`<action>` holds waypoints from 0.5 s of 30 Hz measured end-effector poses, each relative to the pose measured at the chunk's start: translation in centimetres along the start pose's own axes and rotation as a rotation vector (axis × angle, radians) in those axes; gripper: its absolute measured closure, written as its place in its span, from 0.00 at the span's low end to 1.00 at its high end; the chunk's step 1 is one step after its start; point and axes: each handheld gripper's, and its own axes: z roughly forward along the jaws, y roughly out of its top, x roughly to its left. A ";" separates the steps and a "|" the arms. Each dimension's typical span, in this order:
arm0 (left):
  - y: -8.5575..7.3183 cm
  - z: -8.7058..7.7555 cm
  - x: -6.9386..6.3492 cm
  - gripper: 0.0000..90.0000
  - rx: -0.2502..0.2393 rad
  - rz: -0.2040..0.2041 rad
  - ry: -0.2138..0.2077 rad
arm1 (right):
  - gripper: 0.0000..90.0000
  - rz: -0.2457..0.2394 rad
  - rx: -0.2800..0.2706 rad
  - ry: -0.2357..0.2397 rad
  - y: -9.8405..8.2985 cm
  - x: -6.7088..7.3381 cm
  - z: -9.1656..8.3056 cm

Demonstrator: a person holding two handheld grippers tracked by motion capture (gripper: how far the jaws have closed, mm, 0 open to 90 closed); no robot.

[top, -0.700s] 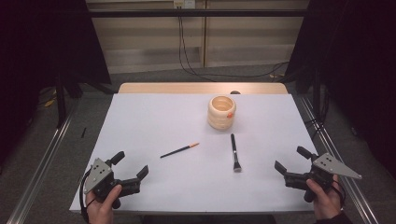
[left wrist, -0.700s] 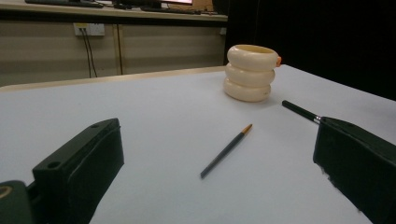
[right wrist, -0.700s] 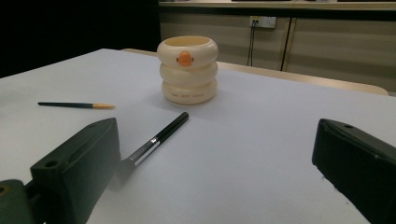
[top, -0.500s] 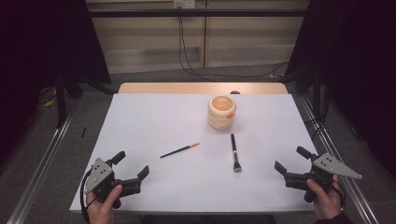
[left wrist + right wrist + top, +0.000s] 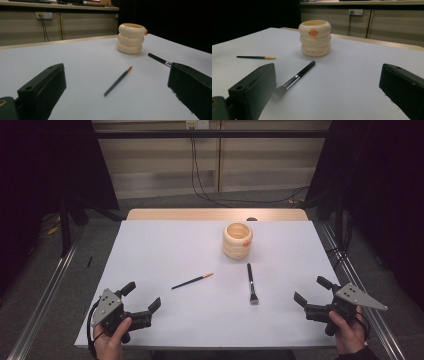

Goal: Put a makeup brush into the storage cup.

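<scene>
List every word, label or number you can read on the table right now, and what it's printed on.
Cream ringed holder: a short row of small dark letters on its lowest ring, too small and blurred to read.
Same holder: an orange round mark on the middle ring, a picture with no lettering.
Thin brush and flat black brush: no readable print.
White table cover: no text.

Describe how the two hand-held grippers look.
The left hand-held gripper and the right hand-held gripper are black, each with two blocky jaws and a grey three-cornered plate with small holes on top. A black cable loops from the left one.
</scene>
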 end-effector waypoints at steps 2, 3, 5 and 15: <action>0.0 0.0 0.0 0.02 -0.002 -0.004 0.001 | 0.01 -0.003 0.002 0.005 0.0 0.0 0.0; 0.0 0.0 0.0 0.02 -0.001 -0.004 -0.002 | 0.01 -0.002 0.002 0.004 0.0 0.0 0.0; 0.0 0.2 -0.1 0.02 0.000 0.001 -0.009 | 0.01 -0.004 0.002 0.006 0.0 0.0 0.0; 0.1 0.2 -0.6 0.02 0.004 0.007 -0.025 | 0.01 -0.006 0.010 0.016 0.1 0.4 0.0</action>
